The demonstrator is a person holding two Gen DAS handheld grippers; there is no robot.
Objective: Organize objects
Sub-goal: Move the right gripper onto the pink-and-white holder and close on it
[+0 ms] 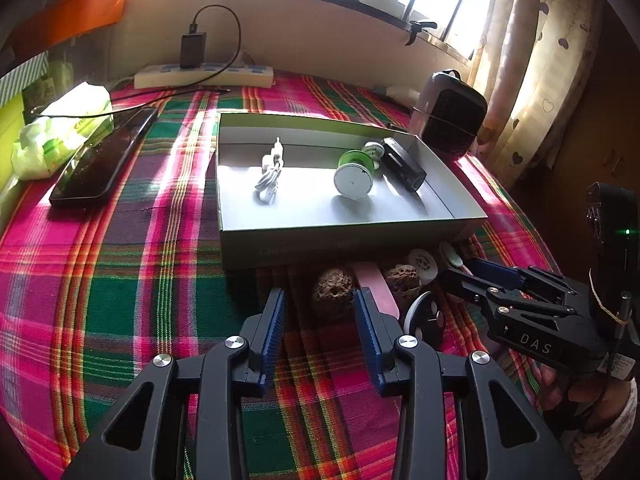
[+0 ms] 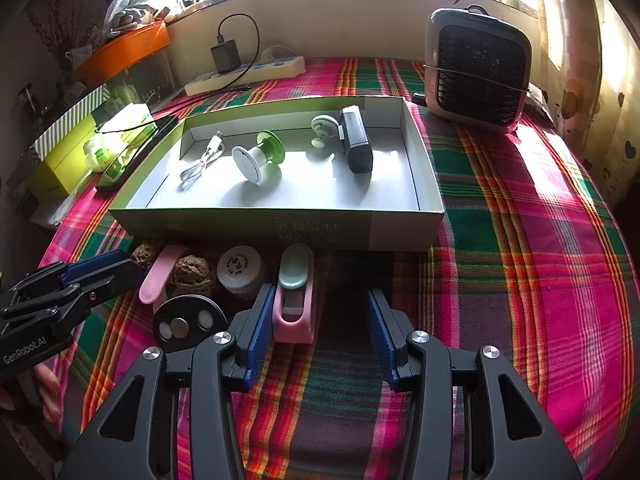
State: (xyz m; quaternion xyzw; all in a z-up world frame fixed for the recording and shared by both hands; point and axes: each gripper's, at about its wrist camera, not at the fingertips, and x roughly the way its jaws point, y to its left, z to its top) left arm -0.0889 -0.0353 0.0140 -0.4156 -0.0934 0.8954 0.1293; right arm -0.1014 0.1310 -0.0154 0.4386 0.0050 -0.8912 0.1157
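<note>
Left gripper (image 1: 320,300): jaws apart, nothing clamped, hovering over plaid cloth (image 1: 120,280) just short of a wrinkled brown walnut (image 1: 333,286). Right blue pad (image 1: 366,312) overlapping a flat pink strip (image 1: 374,284); contact unclear.

Right gripper (image 2: 316,308): jaws apart, nothing clamped. Left blue pad (image 2: 260,312) right beside a pink holder with pale green cap (image 2: 294,300); touching or not, cannot tell.

Shallow grey cardboard box (image 2: 280,224), open top, on the cloth. Inside: coiled white cable (image 2: 200,166) at left, green-and-white spool (image 2: 260,160) on its side mid-box, small white round piece (image 2: 322,128) and black rectangular device (image 2: 356,144) at right, those two close together.

Loose items in a row against the box's near wall, all outside it: second walnut (image 2: 192,276), white round lid with printed mark (image 2: 240,266), black disc with round insets (image 2: 188,322), plus the strip and holder.

Around: white power strip (image 1: 204,74) with black charger plugged in, dark phone (image 1: 104,158), green tissue pack (image 1: 68,128), small grey heater (image 2: 478,68).

Box's front lettering too blurred to read. Row of items in deep shadow, details poor. Sleeve and hand (image 1: 588,396) on right gripper cut off at frame edge.
</note>
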